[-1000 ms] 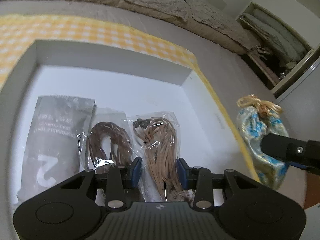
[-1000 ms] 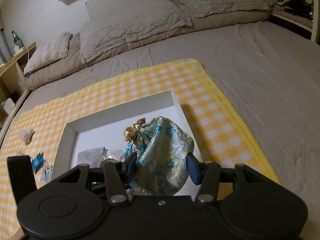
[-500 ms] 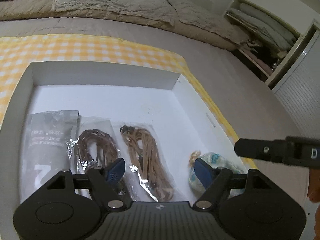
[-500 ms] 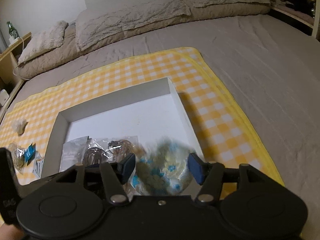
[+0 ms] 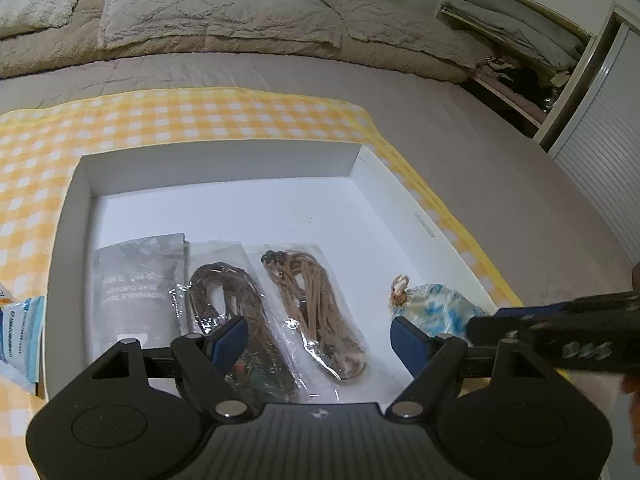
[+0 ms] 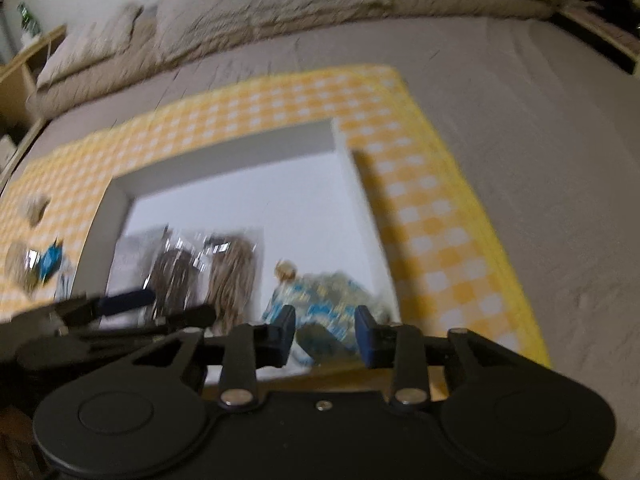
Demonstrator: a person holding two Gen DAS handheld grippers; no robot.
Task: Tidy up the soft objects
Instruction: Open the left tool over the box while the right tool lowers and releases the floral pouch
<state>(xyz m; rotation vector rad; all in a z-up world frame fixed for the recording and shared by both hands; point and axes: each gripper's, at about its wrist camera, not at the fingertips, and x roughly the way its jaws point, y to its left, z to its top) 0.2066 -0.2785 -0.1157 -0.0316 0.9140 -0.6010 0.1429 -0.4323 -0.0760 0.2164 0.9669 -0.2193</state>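
A white box point(image 5: 216, 160) lies on a yellow checked cloth point(image 5: 200, 116). In it, side by side, are a grey packet point(image 5: 136, 288), a bag of dark brown cord point(image 5: 224, 296), a bag of tan cord point(image 5: 316, 300) and a blue-flowered drawstring pouch point(image 5: 436, 310) at the right wall. My left gripper point(image 5: 318, 336) hovers open above the tan cord bag and holds nothing. My right gripper point(image 6: 325, 334) hangs over the pouch point(image 6: 324, 300) with its jaws closing. Its pads do not press on the pouch, which rests on the box floor. That view is blurred.
Small loose packets point(image 5: 20, 332) lie on the cloth left of the box. Pillows point(image 5: 216, 4) line the far side of the grey-brown bed. A shelf with folded bedding point(image 5: 520, 40) stands at the right. The far half of the box floor is bare.
My left gripper let go of the tan cord bag, opened wide and rose. My right gripper dropped the pouch into the box's right side, and its jaws have narrowed since.
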